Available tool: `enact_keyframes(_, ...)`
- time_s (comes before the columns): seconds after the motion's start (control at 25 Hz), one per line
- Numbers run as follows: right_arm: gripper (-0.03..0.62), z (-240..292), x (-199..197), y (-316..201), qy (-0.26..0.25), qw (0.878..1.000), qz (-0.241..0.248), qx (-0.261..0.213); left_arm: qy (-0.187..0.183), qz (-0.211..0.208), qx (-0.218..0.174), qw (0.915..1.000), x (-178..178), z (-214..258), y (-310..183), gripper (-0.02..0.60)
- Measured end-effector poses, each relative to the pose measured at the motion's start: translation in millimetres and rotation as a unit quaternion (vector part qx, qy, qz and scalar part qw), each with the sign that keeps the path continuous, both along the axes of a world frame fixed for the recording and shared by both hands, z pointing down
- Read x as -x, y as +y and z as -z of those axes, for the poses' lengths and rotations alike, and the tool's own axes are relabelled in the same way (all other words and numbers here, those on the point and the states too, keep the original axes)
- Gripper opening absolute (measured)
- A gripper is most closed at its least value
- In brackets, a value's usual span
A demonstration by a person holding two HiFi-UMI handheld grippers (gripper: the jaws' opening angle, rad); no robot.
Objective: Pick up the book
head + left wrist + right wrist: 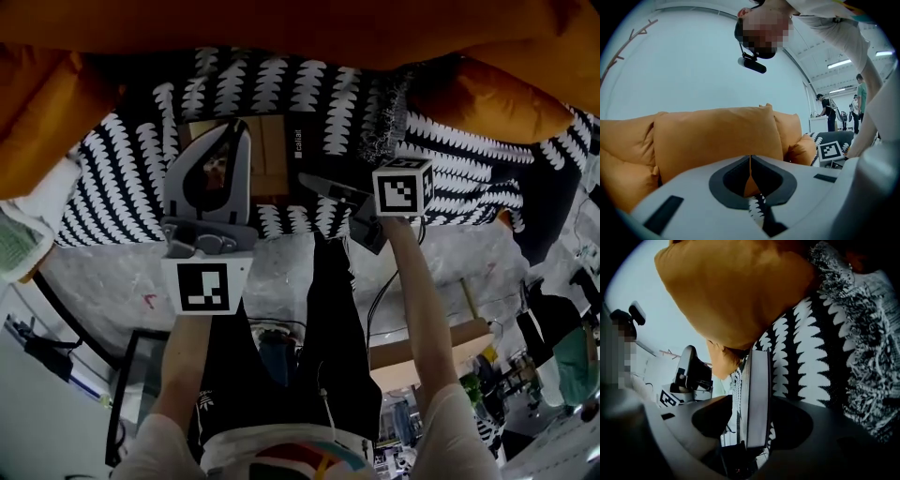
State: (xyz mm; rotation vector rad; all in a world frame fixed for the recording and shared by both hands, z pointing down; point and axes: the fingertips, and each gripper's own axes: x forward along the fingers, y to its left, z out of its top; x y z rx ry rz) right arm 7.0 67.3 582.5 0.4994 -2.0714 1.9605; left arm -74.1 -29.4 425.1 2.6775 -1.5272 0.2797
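The book (757,390) is thin, with dark covers and a pale page edge. It stands edge-on between the jaws of my right gripper (755,420), which is shut on it. In the head view the book (330,190) shows as a dark slab sticking out left of the right gripper (364,214), just above the black-and-white patterned throw (309,89). My left gripper (225,141) hovers to the book's left, over the throw. Its jaws (750,161) meet at the tips with nothing between them.
Orange sofa cushions (497,98) ring the throw at the back and sides. A brown, cardboard-coloured flat item (272,155) with a white label lies on the throw between the grippers. Other people stand in the far room (827,112).
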Motion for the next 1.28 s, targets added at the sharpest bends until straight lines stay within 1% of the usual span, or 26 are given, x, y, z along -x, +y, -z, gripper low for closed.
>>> enact_keyframes(0.08, 0.259, 10.4, 1.6, 0.5, -0.028, 0.999, 0.004, 0.015, 0.002, 0.007, -0.002, 1.0000, 6.7, 3.4, -1.4, 0.017)
enact_keyframes(0.2, 0.259, 31.0, 9.9, 1.1, -0.067, 0.998, 0.015, 0.014, 0.004, 0.013, -0.003, 0.9999, 15.1, 4.8, -1.5, 0.017)
enact_keyframes(0.28, 0.259, 32.9, 21.1, 13.5, -0.080, 0.995, 0.050, 0.015, 0.004, 0.018, 0.000, 0.9998, 20.0, 3.7, 0.4, 0.017)
enact_keyframes(0.36, 0.259, 36.1, 47.4, 25.5, -0.099, 0.992, 0.082, 0.016, 0.004, 0.024, 0.000, 0.9997, 24.5, 4.0, 1.3, 0.017)
enact_keyframes(0.4, 0.259, 38.3, 63.2, 26.9, -0.101, 0.991, 0.089, 0.009, 0.005, 0.027, -0.001, 0.9996, 26.5, 5.0, 1.3, 0.017)
enact_keyframes(0.48, 0.261, 42.0, 88.6, 23.9, -0.092, 0.992, 0.091, -0.011, 0.008, 0.031, -0.004, 0.9995, 30.1, 7.9, 1.5, 0.017)
enact_keyframes(0.56, 0.261, 44.2, 99.6, 24.3, -0.084, 0.993, 0.087, -0.018, 0.009, 0.035, -0.006, 0.9993, 35.5, 9.9, 3.6, 0.017)
enact_keyframes(0.68, 0.258, 33.9, 101.2, 34.0, -0.060, 0.995, 0.084, -0.012, 0.007, 0.044, -0.005, 0.9990, 47.5, 6.1, 7.6, 0.017)
enact_keyframes(0.84, 0.195, 18.9, 98.7, 33.6, -0.034, 0.997, 0.064, 0.022, 0.014, 0.054, -0.004, 0.9985, 52.8, 8.5, 4.9, 0.017)
enact_keyframes(1.0, 0.181, 16.1, 98.8, 35.1, -0.030, 0.998, 0.046, 0.033, 0.006, 0.047, -0.004, 0.9988, 56.7, 9.7, 9.7, 0.017)
enact_keyframes(1.28, 0.167, 31.8, 99.3, 33.0, -0.020, 0.999, 0.042, 0.022, 0.003, 0.053, -0.012, 0.9985, 67.7, 27.5, 8.5, 0.017)
